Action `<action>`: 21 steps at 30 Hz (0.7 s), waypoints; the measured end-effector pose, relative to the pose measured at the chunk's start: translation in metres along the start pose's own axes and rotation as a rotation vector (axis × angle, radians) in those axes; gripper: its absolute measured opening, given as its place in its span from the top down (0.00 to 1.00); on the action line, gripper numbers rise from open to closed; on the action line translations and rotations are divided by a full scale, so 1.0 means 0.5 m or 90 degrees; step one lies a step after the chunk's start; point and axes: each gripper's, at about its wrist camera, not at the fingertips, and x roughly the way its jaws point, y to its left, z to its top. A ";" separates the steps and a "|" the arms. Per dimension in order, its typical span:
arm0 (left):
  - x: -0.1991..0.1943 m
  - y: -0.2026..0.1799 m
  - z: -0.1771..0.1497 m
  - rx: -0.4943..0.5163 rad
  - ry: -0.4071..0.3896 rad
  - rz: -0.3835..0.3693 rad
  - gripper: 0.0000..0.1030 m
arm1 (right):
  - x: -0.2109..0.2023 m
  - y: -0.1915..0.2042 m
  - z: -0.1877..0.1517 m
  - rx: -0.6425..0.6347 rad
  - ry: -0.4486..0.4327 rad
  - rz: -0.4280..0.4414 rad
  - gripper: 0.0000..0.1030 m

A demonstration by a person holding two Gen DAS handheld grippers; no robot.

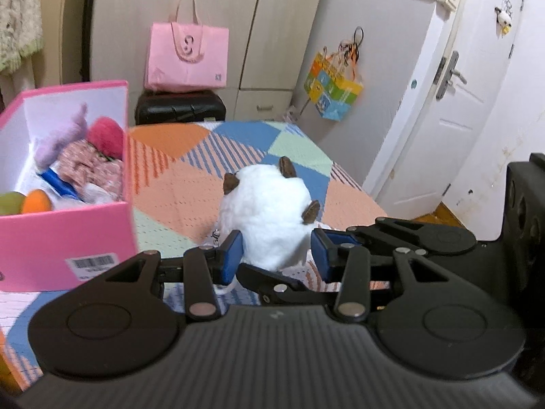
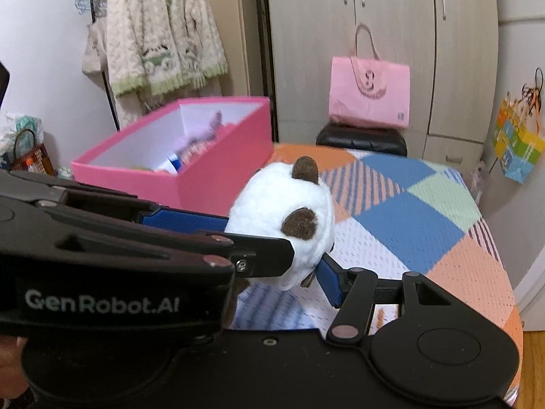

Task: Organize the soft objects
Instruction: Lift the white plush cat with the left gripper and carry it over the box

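A white plush toy [image 1: 269,204] with brown ears is held off the patchwork bedspread [image 1: 177,184], just right of the pink box [image 1: 68,238]. My left gripper [image 1: 276,252] is shut on the toy's lower end, its blue pads pressed in on both sides. In the right wrist view the left gripper [image 2: 259,235] reaches in from the left and clamps the toy [image 2: 272,204]. My right gripper [image 2: 286,272] grips the same toy from below. Its right pad touches the fur and its left finger is hidden under the left gripper. The box [image 2: 204,184] holds several soft toys.
A black stool [image 1: 180,107] carrying a pink tote bag [image 1: 187,58] stands beyond the bed, in front of wardrobe doors. A colourful bag [image 1: 332,92] hangs near the white door [image 1: 460,102]. A knitted cardigan [image 2: 160,34] hangs at the left. The bedspread [image 2: 425,225] stretches to the right.
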 end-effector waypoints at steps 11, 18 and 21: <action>-0.094 0.046 0.020 -0.004 -0.075 0.067 0.60 | -0.010 0.091 0.057 -0.029 -0.046 0.043 0.38; -0.140 0.120 0.055 -0.035 -0.129 0.107 0.59 | 0.018 0.151 0.125 -0.078 -0.094 0.076 0.38; -0.146 0.156 0.077 -0.042 -0.142 0.121 0.59 | 0.045 0.174 0.159 -0.106 -0.102 0.091 0.38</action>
